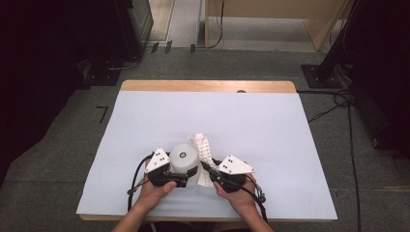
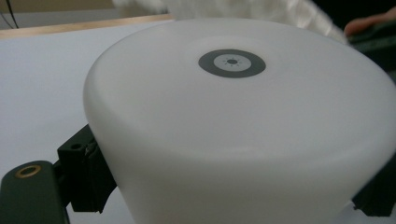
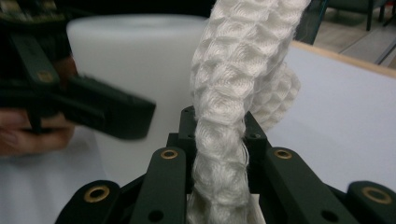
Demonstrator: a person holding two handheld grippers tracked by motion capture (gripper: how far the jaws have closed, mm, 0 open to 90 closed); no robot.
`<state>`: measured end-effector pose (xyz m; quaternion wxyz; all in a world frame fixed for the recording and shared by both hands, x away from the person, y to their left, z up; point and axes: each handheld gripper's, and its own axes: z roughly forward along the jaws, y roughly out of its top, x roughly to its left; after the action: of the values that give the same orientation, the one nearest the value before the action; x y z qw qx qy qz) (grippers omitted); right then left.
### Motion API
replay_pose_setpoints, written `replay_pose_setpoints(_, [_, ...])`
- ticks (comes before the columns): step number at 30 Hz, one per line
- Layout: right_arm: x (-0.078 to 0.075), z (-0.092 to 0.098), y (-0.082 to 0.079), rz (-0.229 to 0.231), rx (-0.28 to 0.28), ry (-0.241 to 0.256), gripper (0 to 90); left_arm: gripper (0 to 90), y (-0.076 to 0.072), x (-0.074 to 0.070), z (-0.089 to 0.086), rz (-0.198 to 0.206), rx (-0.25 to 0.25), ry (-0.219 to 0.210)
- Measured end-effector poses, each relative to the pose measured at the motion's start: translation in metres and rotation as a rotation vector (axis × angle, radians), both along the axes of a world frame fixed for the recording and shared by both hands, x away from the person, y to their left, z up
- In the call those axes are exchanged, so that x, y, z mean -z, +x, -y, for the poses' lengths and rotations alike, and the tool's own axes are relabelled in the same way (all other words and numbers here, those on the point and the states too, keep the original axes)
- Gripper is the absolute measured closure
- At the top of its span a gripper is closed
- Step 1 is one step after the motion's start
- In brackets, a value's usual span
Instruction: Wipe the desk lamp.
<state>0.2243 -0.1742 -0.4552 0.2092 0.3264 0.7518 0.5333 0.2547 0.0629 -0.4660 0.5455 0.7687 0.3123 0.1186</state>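
A white rounded cylinder [image 1: 184, 157] with a grey ring mark on top stands near the front of the table. My left gripper [image 1: 186, 178] is shut on its lower side; in the left gripper view the cylinder [image 2: 233, 130] sits between the jaws, one black fingertip [image 2: 84, 177] at each flank. A white waffle-weave cloth [image 1: 203, 151] drapes against the cylinder's right side. My right gripper [image 1: 209, 170] is shut on the cloth. In the right gripper view the cloth [image 3: 229, 93] rises bunched from the closed jaws of that gripper [image 3: 219, 140], with the cylinder [image 3: 135, 60] and the left gripper [image 3: 93, 112] behind.
A white sheet [image 1: 193, 111] covers the table, with a wooden strip [image 1: 208, 86] along its far edge. Around it lies grey carpet [image 1: 67, 140], with cables [image 1: 338, 104] and a black stand base [image 1: 321, 75] at the right. Dark equipment [image 1: 121, 29] stands at the back left.
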Motion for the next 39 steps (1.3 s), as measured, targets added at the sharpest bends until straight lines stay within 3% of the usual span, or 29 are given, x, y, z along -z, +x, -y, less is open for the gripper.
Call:
replay_pose_setpoints(2, [-0.002,0.001,-0.001,0.016,-0.006,0.006,76.7,8.7,0.0,0.0,0.0,0.004,0.0,-0.001])
replay_pose_setpoints(5, [-0.001,-0.001,-0.001,0.004,-0.016,0.001,76.7,8.7,0.001,-0.003,-0.004,0.007,-0.023,-0.019])
replay_pose_setpoints(12, [0.017,-0.012,0.004,-0.081,-0.044,-0.067,76.6,8.7,0.008,-0.01,-0.021,-0.012,-0.046,-0.099])
replay_pose_setpoints(16, [0.016,-0.011,0.005,-0.072,-0.035,-0.075,76.7,8.7,0.007,-0.008,-0.018,-0.012,-0.027,-0.077])
replay_pose_setpoints(21, [0.004,-0.003,0.002,-0.024,-0.013,-0.036,76.7,8.7,0.002,-0.002,-0.003,-0.001,0.01,0.009])
replay_pose_setpoints(25, [-0.003,-0.001,-0.001,0.007,-0.016,-0.014,76.7,8.7,0.003,-0.003,-0.004,0.001,-0.006,0.001])
replay_pose_setpoints(30, [0.009,-0.008,0.002,-0.041,-0.038,-0.052,76.6,8.7,0.003,-0.009,-0.013,0.043,-0.061,-0.045])
replay_pose_setpoints(33, [0.015,-0.01,0.006,-0.076,-0.024,-0.087,76.5,8.7,0.001,-0.007,-0.012,0.085,-0.084,-0.009])
replay_pose_setpoints(37, [0.015,-0.002,0.011,-0.099,0.025,-0.058,76.6,8.6,0.002,0.004,-0.007,0.106,-0.109,0.065])
replay_pose_setpoints(39, [0.014,0.006,0.013,-0.117,0.061,-0.025,76.6,8.6,0.001,0.008,-0.006,0.123,-0.113,0.079])
